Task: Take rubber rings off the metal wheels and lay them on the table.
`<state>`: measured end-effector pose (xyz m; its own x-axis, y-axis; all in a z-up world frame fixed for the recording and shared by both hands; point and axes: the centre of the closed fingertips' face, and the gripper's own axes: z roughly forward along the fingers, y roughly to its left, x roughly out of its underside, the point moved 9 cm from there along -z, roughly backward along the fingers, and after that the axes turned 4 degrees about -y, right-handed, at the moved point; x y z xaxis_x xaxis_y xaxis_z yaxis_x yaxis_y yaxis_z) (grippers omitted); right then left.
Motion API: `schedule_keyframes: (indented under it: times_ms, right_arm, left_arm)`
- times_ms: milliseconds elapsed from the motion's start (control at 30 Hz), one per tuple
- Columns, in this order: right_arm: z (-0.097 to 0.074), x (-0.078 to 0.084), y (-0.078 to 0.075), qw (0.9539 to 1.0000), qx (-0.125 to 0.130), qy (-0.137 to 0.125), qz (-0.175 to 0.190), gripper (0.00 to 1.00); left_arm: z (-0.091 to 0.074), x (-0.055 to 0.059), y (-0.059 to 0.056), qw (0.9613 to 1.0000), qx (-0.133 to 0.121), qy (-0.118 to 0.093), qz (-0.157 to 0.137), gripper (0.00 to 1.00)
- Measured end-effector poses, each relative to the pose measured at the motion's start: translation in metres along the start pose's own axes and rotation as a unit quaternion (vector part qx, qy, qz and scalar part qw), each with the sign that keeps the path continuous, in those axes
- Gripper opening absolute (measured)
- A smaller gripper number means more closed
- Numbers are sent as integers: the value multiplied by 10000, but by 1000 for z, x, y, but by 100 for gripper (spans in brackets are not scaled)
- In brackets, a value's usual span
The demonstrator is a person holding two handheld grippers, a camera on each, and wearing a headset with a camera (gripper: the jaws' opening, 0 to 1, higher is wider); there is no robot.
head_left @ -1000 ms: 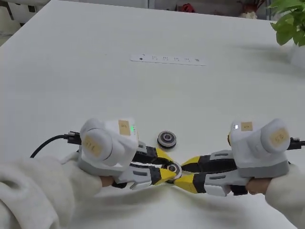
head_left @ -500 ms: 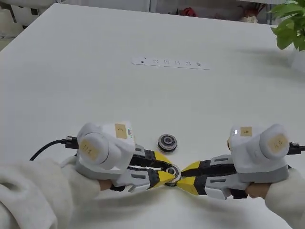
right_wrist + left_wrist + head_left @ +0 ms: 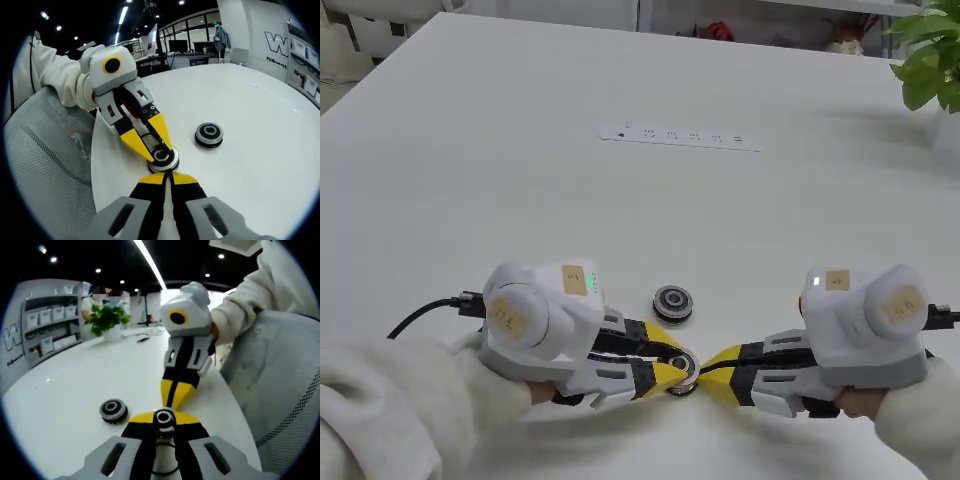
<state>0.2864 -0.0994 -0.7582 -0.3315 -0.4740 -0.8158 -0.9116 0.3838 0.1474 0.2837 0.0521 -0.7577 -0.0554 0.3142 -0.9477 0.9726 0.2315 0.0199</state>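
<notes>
Logging the left hand-held gripper on the left of the head view, near the front edge of the white desk. We see its jaws closed narrow around one metal wheel. The left gripper view shows that metal wheel seated between the two yellow tips, one on each side.

We see the right hand-held gripper opposite, pointing back at the left one tip to tip. Its jaws are drawn almost fully together, with only a thin slit between them in the right gripper view. Its tips sit right against the near rim of the metal wheel. We cannot say whether they pinch rubber there or merely touch the rim, since the contact is too small to read. The metal wheel looks to be at or just above the desk surface.

We note a second wheel lying flat on the desk just beyond the meeting tips, apart from both hand-held grippers, with its dark rubber ring on it.

A white power strip lies farther back in the middle of the desk, and a leafy plant stands at the far right corner. White sleeves cover both arms. A black cable trails from the left hand-held gripper.
</notes>
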Motion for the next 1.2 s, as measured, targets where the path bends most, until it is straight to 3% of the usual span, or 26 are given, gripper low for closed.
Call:
schedule_keyframes:
  times_ms: [100,267,633,767,967,1033,1200]
  right_arm:
    - [0,-1,1,9998,6,39,-194,1]
    - [0,-1,0,9999,14,77,-120,0]
    - [-2,2,-4,9960,88,21,888,0]
    - [-4,3,-5,9920,75,-43,1261,0]
    - [-6,2,-7,9880,87,-147,1534,0]
    - [-8,1,-7,9828,48,-275,1826,0]
    - [-9,1,-9,9790,21,-346,2008,0]
  left_arm:
    - [0,0,0,10000,-15,-23,-4,13]
    - [0,1,0,10000,-27,-58,-17,13]
    - [-1,2,-2,9999,-44,-163,-12,13]
    - [-1,3,-2,9998,-53,-190,-54,13]
    - [-1,4,-1,9997,-69,-204,-91,13]
    - [-1,4,-1,9997,-76,-198,-81,13]
    - [-1,4,-1,9997,-81,-196,-77,13]
